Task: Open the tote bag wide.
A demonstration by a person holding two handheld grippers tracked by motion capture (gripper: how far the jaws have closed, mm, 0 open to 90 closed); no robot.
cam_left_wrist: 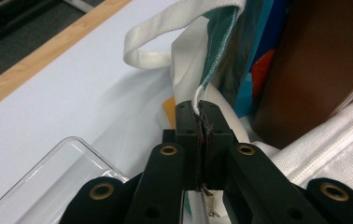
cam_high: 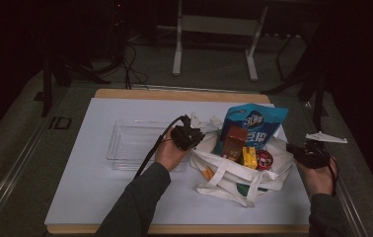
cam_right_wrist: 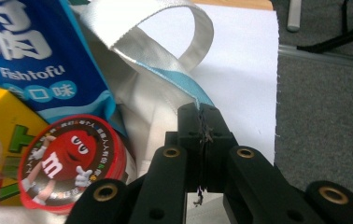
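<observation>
A white canvas tote bag lies on the white table sheet, its mouth held apart. My left gripper is shut on the bag's left rim, pinched between the jaws of the left gripper. My right gripper is shut on the bag's right rim, and the teal-lined edge runs into the closed jaws of the right gripper. Inside the bag stand a blue Fishtofu snack pack, a brown box, a yellow box and a red M&M's tin.
A clear plastic tray sits on the sheet just left of the bag, its corner close beside my left gripper. The wooden board edge runs along the back. The sheet's right edge lies near my right gripper, with grey floor beyond.
</observation>
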